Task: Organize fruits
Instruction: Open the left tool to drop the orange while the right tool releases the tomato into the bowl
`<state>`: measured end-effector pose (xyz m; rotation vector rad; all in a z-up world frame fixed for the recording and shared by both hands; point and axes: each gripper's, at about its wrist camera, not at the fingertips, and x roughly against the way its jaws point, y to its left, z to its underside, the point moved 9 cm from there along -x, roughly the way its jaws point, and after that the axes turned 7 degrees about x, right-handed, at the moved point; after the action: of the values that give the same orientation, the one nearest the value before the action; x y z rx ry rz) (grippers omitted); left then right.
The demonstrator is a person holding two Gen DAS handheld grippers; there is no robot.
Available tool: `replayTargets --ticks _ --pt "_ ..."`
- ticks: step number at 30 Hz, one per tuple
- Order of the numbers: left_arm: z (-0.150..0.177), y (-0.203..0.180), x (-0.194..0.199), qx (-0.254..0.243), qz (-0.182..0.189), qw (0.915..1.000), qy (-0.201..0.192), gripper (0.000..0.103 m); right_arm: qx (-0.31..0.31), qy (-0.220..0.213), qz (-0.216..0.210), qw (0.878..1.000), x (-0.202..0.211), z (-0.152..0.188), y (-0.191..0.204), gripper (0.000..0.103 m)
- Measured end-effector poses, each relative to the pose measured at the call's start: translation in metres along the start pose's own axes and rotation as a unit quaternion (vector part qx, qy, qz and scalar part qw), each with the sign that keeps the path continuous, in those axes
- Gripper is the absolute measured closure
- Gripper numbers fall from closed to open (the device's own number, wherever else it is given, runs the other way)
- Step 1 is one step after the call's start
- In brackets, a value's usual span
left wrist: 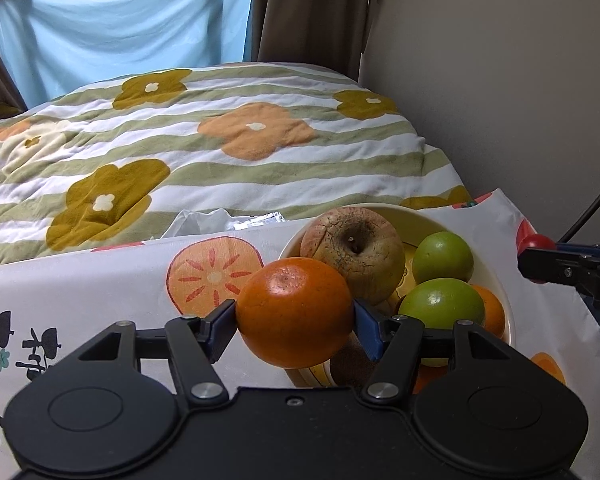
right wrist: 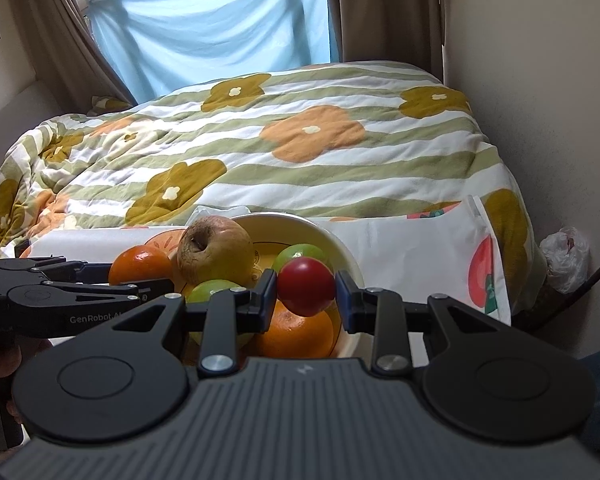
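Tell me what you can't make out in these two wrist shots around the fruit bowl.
- Left wrist view: the bowl's near side, hidden by the left gripper and its orange.
- Left wrist view: the brown item under that orange, too covered to identify.
- Right wrist view: the bowl bottom, hidden by the right gripper, its red fruit and piled fruit.

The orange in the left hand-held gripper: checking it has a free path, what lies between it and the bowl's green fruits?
Left wrist view: only the wrinkled brown apple sits between the orange and the green fruits.
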<state>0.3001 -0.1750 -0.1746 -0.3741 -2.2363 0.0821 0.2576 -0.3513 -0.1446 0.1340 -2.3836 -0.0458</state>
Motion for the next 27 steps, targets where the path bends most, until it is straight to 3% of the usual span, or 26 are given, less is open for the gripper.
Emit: replayTargets --ticks 3,6,13,27 --pt "-0.004 0.001 0.005 0.013 0.014 0.9998 -0.009 0.015 0.000 0.000 0.000 1.000 0.000 0.000 0.000 0.057" --pt "-0.008 0.001 0.016 0.015 0.021 0.9995 -0.020 0.010 0.003 -0.002 -0.001 1.000 0.000 0.000 0.002 0.057" --pt "-0.009 0.006 0.037 0.019 0.013 0.9993 -0.030 0.010 0.014 -0.007 -0.014 1.000 -0.003 -0.007 0.014 0.057" --pt "0.002 0.040 0.067 0.043 -0.056 0.9962 -0.051 0.006 0.036 -0.002 -0.052 0.998 -0.040 -0.023 0.028 0.057"
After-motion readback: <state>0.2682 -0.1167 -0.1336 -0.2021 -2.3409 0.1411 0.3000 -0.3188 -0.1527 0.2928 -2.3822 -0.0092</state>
